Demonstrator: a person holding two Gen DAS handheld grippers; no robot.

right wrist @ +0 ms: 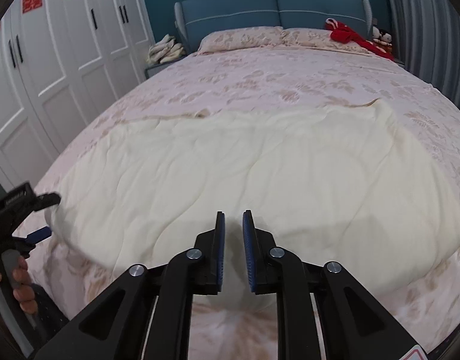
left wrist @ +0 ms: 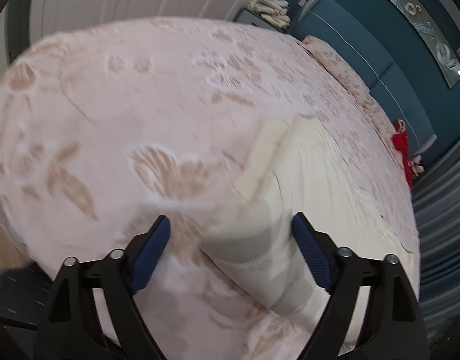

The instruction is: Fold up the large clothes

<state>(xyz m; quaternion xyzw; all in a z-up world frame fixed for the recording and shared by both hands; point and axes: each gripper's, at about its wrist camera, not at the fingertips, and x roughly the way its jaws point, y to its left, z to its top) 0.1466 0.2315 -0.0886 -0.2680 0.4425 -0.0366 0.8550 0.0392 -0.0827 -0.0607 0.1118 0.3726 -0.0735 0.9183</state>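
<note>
The cream garment (right wrist: 245, 162) lies spread flat across the near half of the bed (right wrist: 290, 90), its far edge running roughly straight from side to side and its near edge hanging close to the foot of the bed. Its cloth is creased in shallow ripples. In the left wrist view a folded, sleeve-like part of the garment (left wrist: 260, 240) runs up between the fingers, blurred.

The left claw (left wrist: 230, 231) has its jaws wide apart; the cloth sits between the blue pads (left wrist: 311, 255) without either pad pressing on it. In the right wrist view the left claw (right wrist: 47, 213) shows at the garment's left edge, with a hand (right wrist: 17, 282) around its grey handle.

The right claw (right wrist: 233, 219) hovers over the near middle of the garment, jaws parted by a narrow gap with nothing gripped between them.

The bed is covered by a pale pink bedspread with a leaf pattern (left wrist: 110, 120). Two matching pillows (right wrist: 242, 37) lie against the blue headboard (right wrist: 272, 6). Red cloth (right wrist: 350, 37) and small soft toys (right wrist: 383, 37) sit at the right of the pillows. A nightstand (right wrist: 161, 67) left of the bed carries a heap of pale cloth (right wrist: 165, 49). White wardrobe doors (right wrist: 65, 45) with red paper squares stand along the left wall
</note>
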